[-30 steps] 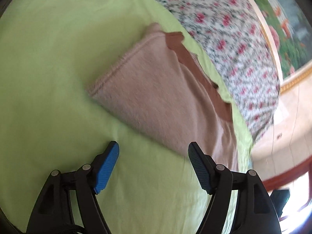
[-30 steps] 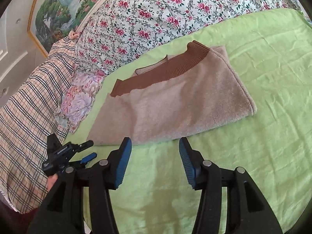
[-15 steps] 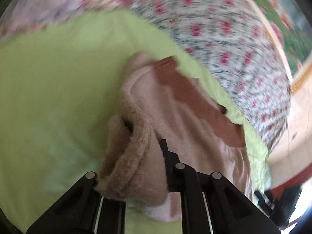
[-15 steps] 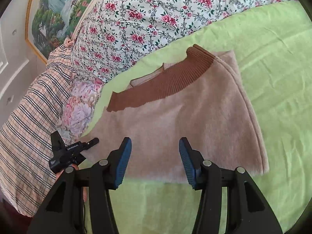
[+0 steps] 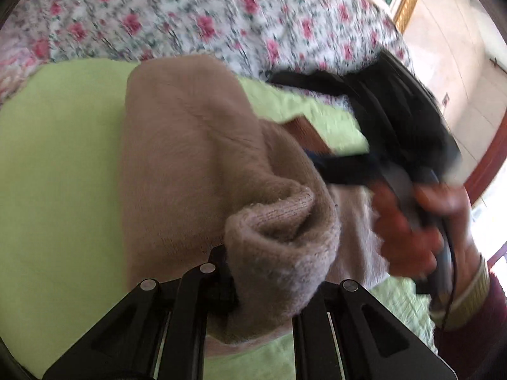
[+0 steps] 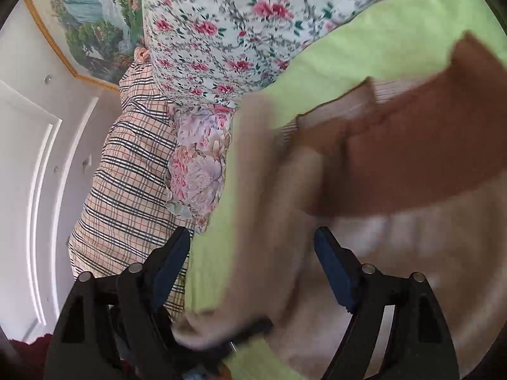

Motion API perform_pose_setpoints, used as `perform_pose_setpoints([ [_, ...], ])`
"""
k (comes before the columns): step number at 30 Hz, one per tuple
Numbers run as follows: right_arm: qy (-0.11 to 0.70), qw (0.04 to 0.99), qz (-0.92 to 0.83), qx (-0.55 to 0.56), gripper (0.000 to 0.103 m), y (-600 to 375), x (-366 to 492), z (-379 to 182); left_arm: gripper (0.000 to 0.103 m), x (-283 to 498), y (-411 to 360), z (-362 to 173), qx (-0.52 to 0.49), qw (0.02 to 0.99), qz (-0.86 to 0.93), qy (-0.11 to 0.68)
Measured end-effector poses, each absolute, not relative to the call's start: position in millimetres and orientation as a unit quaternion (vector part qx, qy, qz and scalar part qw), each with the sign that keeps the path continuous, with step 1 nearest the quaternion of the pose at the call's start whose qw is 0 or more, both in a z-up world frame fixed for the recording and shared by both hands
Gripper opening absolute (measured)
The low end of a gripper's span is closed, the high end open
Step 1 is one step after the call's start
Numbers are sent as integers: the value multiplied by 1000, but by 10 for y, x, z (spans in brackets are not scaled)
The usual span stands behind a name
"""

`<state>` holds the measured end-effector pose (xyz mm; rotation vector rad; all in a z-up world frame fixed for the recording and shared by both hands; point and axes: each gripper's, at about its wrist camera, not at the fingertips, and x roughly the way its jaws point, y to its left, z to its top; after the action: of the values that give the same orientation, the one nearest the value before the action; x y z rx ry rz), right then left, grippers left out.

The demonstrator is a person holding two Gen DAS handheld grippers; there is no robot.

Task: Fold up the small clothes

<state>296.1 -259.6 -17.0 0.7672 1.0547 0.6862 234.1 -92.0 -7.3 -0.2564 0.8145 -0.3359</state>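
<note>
Left wrist view. My left gripper (image 5: 253, 272) was clamped tight on a bunched fold of the tan sweater (image 5: 190, 145), the pads buried in the knit so I could not see them. The pinched edge stood up off the green bedsheet (image 5: 57, 164), rolled over itself near the lens, which reads as the near end being carried over the rest of the garment to make a fold. The far part of the sweater lay flat on the sheet, its brown ribbed collar (image 5: 305, 133) peeking out on the right. Beyond it, the right hand (image 5: 412, 221) gripped the handle of the other tool, blurred by motion. The floral quilt (image 5: 221, 22) ran across the far side.

Right wrist view. My right gripper (image 6: 253, 262) had its jaws opening, blue pads (image 6: 332, 269) well apart. Tan knit lay blurred between them, but nothing was pressed; I judged it ungrasped. The collar band filled the right of the frame, the lifted flap crossing in front on the left. I took the wide stance as preparation to take or pin the collar end while the left brought its edge across. A plaid cloth (image 6: 126, 171) sat at left, off the sheet.
</note>
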Motion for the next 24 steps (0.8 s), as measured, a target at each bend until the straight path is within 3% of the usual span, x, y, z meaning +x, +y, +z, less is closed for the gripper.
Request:
perform_pose_setpoints([
  [2,509,747,277,327,76,-2488,3139,-321,9,2344,-969,-114,-123,895,-168,395],
  [4,515,752,259,320,24,-2460,3217,-388,9,2351,-1009,-121,-116,896,-164,395],
  [5,510,754,258,322,19,-2471,3222,-380,9,2356,-1006,-111,-117,896,-166,396],
  [14,447,839,230,209,16,-2971,2927,374,9,2429,-1618,223,-109,891,-234,373],
  [24,474,851,151,168,16,-3738,2648,-84,10,2670,-2424,-348,-94,856,-270,430],
])
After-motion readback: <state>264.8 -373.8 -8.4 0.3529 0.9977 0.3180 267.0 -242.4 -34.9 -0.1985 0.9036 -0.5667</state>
